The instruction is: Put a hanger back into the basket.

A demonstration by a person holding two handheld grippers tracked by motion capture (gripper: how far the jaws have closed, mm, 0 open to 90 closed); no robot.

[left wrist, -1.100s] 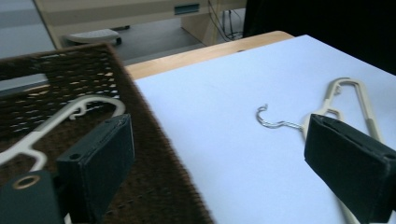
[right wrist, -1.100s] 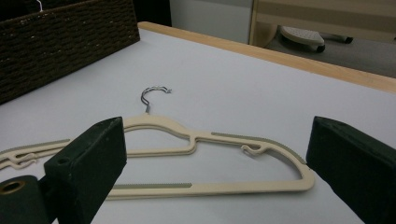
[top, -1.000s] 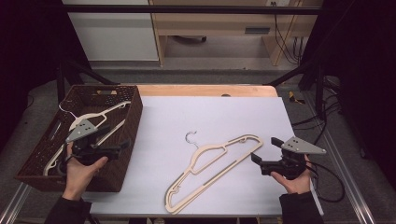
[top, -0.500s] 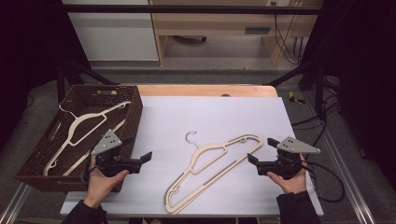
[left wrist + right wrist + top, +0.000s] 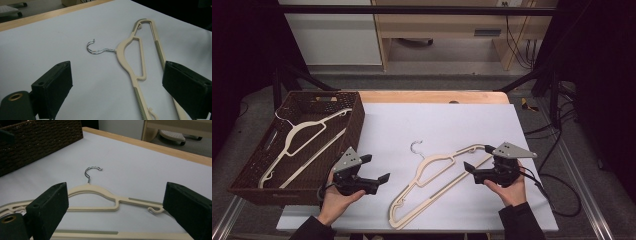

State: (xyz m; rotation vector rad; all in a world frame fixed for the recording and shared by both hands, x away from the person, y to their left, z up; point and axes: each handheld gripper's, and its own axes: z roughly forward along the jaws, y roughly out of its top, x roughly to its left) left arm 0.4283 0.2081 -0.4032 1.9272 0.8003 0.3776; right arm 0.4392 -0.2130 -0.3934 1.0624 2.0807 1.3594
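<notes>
High view, against the 2 earlier frames: left gripper [image 5: 374, 170] gone from over the wicker basket [image 5: 356, 117] at 1.0 s ago, out onto the white table [image 5: 452, 125] at 0.5 s ago, now further right, pointing at the cream hanger [image 5: 439, 182]. Jaws spread wide, nothing between them. Right gripper [image 5: 472, 162] barely shifted across all 3 frames; jaws likewise apart and empty, tips just beside the hanger's upper arm at its right end (contact not confirmable).

Cream hanger flat on the table, diagonal between both grippers, metal hook [image 5: 416, 147] toward the far side. 1 similar hanger [image 5: 299, 145] already lying inside the basket.

Left gripper view: hanger [image 5: 130, 62] ahead, its trouser bar running down toward the right jaw; hook [image 5: 93, 48] clear of both jaws. Right gripper view: hanger shoulder [image 5: 100, 192] between the jaws, not clamped.

Judgement: left hand finished at the basket and returning for the second hanger; grasp not yet made. Closing on the hanger is the likely next requirement.
</notes>
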